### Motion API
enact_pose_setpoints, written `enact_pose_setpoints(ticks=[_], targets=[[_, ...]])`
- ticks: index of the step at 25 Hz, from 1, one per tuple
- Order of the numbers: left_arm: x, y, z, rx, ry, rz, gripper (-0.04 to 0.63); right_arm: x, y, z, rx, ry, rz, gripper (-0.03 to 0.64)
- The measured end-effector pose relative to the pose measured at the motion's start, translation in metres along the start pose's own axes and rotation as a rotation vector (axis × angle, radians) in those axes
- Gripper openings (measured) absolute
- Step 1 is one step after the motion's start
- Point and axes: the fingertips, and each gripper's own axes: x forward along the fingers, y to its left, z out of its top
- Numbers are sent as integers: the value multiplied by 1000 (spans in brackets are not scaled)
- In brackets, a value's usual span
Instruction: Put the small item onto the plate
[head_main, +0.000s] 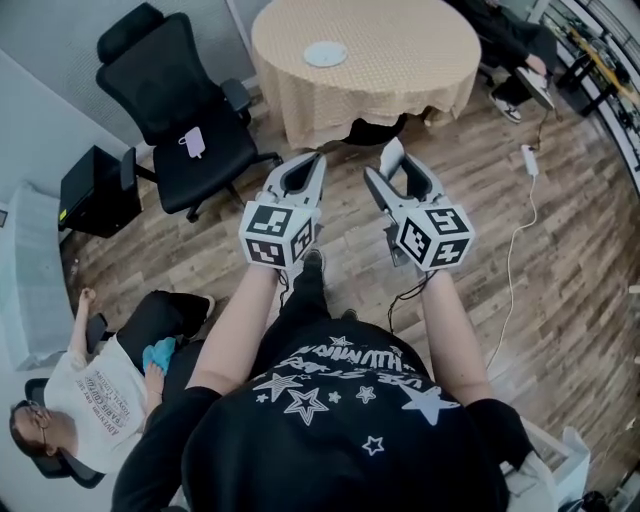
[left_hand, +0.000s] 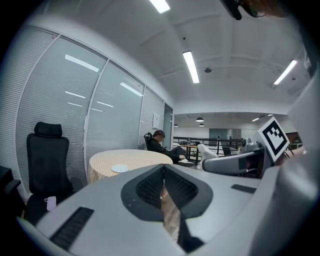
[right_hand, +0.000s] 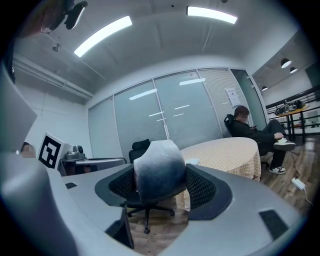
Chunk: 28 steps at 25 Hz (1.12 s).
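Pinching the small item (right_hand: 160, 167), a rounded, soft-looking grey-white lump, the right gripper (head_main: 402, 172) has both jaws pressed against its sides, and the lump bulges up above them. Just beside it, the left gripper (left_hand: 163, 167) carries nothing: its jaws meet along a closed seam with only floor showing past them. Both tools are held out in front of the person at about the same height, over bare wooden floor and short of any furniture. Beyond them stands a round table (head_main: 400, 60) under a yellowish checked cloth, and the plate (head_main: 325, 53), small, pale and empty, lies on it nearer the table's left edge than its right as the head view shows it. Left of the table is a black office chair (head_main: 165, 100) with a small lilac thing (head_main: 192, 142) on its seat. One person (head_main: 90, 400) sits low at the left and another (head_main: 515, 45) sits past the table's right edge, while a white cable (head_main: 515, 250) trails over the floor on the right. As for progress, the pickup looks done, since the item is off any surface and firmly held. The plate is well apart from it, so the carry to the table, the lowering onto the plate and the release all appear to remain.
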Motion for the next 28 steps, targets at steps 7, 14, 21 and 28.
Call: enact_pose_setpoints(ticks=[7,14,21,28], targets=[[51,37,-8,-23,14,-45,9,47,-28,-4,20,31,-42,302],[109,97,0,-38,30,-78,9,122,-55,4,65,56,-67,301],[141,154,7,-47,28,-99,9,187,-66,20,72,51,-85,301],[159,196,8,-61,21,-115,9,229,-76,29,98,32,-117,301]])
